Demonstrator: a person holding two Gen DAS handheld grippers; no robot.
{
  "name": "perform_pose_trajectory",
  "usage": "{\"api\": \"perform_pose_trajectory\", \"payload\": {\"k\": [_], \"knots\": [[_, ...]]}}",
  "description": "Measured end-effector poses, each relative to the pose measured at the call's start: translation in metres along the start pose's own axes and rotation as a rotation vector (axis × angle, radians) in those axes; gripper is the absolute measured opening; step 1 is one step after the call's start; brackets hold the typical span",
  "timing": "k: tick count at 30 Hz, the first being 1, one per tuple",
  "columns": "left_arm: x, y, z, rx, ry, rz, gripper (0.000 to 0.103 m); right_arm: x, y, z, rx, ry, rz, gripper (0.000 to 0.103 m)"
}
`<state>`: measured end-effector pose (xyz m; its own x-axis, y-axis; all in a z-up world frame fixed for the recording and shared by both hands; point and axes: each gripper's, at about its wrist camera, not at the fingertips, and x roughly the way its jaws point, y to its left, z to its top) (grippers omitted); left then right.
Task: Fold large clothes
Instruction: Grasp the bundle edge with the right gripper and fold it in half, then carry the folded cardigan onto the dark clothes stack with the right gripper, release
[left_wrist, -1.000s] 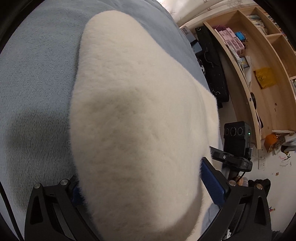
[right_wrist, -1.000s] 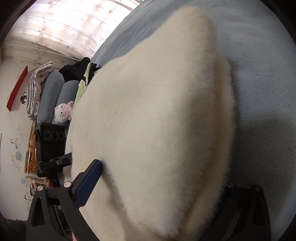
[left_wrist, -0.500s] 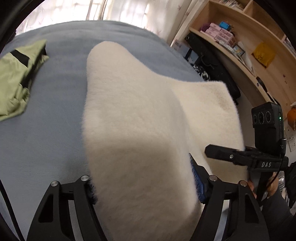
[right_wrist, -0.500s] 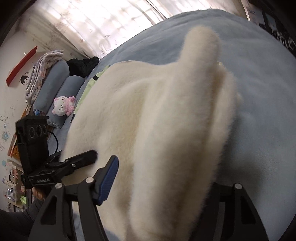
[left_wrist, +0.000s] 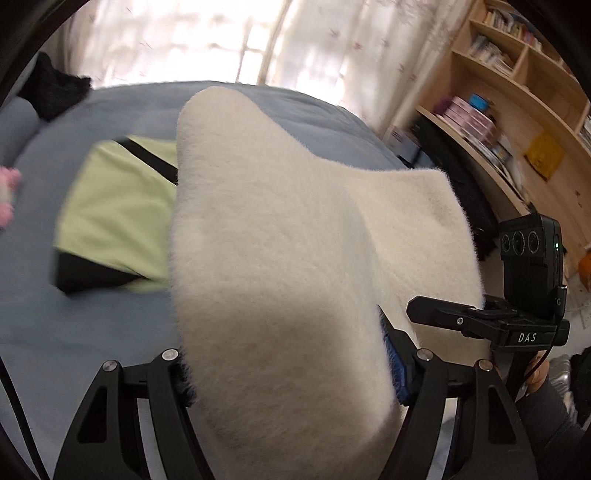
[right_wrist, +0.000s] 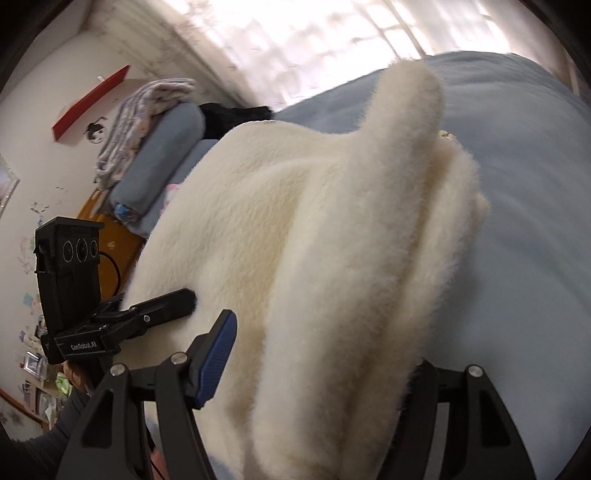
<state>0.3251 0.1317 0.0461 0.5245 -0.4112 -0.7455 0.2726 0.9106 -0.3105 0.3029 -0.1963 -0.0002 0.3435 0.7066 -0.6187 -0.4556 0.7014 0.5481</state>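
Blue bedding (left_wrist: 92, 332) underlies a part-done fold: at bottom of each view the left gripper (left_wrist: 291, 373) and right gripper (right_wrist: 317, 354) are clamped on the cream fleece garment (left_wrist: 280, 229), held raised in a thick bundle; beyond, upper left, a green garment (left_wrist: 114, 206) lies apparently folded.
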Motion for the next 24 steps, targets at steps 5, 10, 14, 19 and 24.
{"api": "perform_pose_trajectory", "payload": {"k": [5, 10, 14, 19, 24], "knots": [[-0.018, 0.088, 0.065, 0.019, -0.017, 0.065, 0.073, 0.079, 0.04, 0.072, -0.024, -0.018, 0.059, 0.067], [-0.002, 0.169, 0.12, 0.035, -0.025, 0.085, 0.073, 0.164, 0.048, 0.14, -0.012, -0.026, 0.08, 0.067], [0.042, 0.231, 0.149, 0.03, -0.02, 0.073, 0.073, 0.226, 0.03, 0.173, 0.01, -0.03, 0.076, 0.067], [0.134, 0.305, 0.141, -0.102, 0.079, 0.061, 0.08, 0.301, -0.026, 0.172, 0.084, 0.026, -0.013, 0.067], [0.132, 0.332, 0.12, -0.136, -0.014, -0.04, 0.087, 0.304, -0.047, 0.165, 0.103, 0.048, 0.039, 0.067]]}}
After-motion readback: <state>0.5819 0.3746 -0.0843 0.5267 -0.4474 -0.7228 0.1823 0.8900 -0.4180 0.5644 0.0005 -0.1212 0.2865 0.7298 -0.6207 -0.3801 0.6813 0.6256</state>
